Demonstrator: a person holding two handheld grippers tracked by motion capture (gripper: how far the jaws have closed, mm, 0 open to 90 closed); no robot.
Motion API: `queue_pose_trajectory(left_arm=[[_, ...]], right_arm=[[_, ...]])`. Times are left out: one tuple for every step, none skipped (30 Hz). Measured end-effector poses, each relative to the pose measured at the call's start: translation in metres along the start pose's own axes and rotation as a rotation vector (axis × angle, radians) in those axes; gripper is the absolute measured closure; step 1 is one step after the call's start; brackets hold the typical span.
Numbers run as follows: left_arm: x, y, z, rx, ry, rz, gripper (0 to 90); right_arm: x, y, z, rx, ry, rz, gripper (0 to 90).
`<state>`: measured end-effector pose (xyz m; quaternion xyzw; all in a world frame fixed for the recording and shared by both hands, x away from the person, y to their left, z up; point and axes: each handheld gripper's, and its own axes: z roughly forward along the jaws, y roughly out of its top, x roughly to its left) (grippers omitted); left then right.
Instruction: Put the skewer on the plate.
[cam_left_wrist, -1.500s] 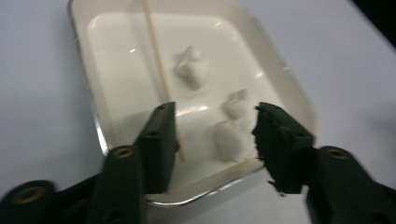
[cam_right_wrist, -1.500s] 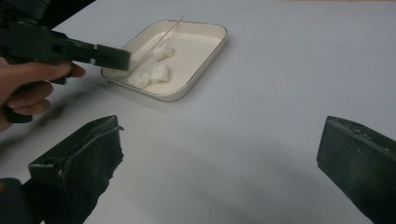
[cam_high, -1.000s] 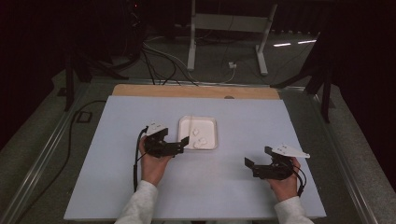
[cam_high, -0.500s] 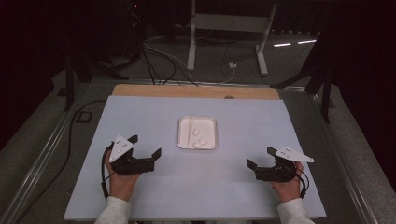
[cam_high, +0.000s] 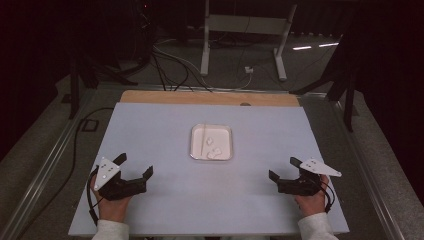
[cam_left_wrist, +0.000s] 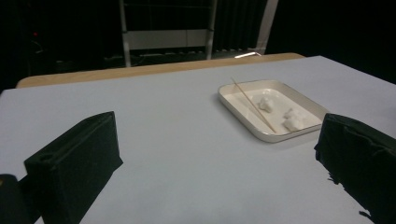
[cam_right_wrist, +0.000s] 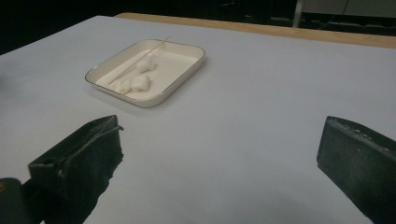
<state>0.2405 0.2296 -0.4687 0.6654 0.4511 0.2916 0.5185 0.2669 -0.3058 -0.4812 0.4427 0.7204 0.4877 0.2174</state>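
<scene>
Table (cam_high: 150, 130) holds tray (cam_high: 194, 150) with light thin stick (cam_high: 202, 141), pinch mid-length; left gripper (cam_high: 135, 166) and right gripper (cam_high: 283, 168) wide open, empty.

Two black jaws of the right claw (cam_right_wrist: 224, 163) rise from the bottom corners of the frame, one at lower left and one at lower right, standing wide apart with nothing between them but the pale blue-grey bench (cam_right_wrist: 261, 93). In the upper left of the frame a shallow white tray (cam_right_wrist: 184, 86) with rounded corners lies flat on the bench, well apart from the jaws. Inside it a thin wooden stick (cam_right_wrist: 137, 62) lies slantwise, its far end resting over the tray's far rim. Beside the stick are small white lumps (cam_right_wrist: 135, 83), soft-looking; what they are made of cannot be told. Along the top of the frame runs the bench's wooden edge (cam_right_wrist: 280, 30), with darkness behind it.
</scene>
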Motion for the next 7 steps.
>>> queue_pose_trajectory(left_arm=[[0.0015,-0.0006,-0.0009,-0.001,0.006,-0.002,0.7],[0.0030,-0.0013,-0.0016,-0.001,0.012,-0.002,0.7],[0.0045,-0.0019,-0.0018,0.001,0.015,-0.003,0.7],[0.0058,-0.0026,-0.0015,0.005,0.020,-0.003,0.7],[0.0068,-0.0035,-0.0010,0.005,0.025,-0.007,0.7],[0.0080,-0.0043,-0.0005,0.008,0.028,-0.009,0.7],[0.0089,-0.0053,0.0005,0.010,0.032,-0.016,0.7]], right_arm=[[-0.0010,-0.0011,-0.0005,0.000,-0.004,-0.003,0.0],[-0.0019,-0.0020,-0.0009,0.003,-0.009,-0.005,0.0],[-0.0027,-0.0027,-0.0008,0.004,-0.011,-0.007,0.0],[-0.0033,-0.0031,-0.0007,0.008,-0.013,-0.007,0.0],[-0.0036,-0.0033,-0.0006,0.008,-0.016,-0.007,0.0],[-0.0036,-0.0033,-0.0004,0.007,-0.016,-0.007,0.0],[-0.0035,-0.0034,0.0000,0.008,-0.018,-0.011,0.0]])
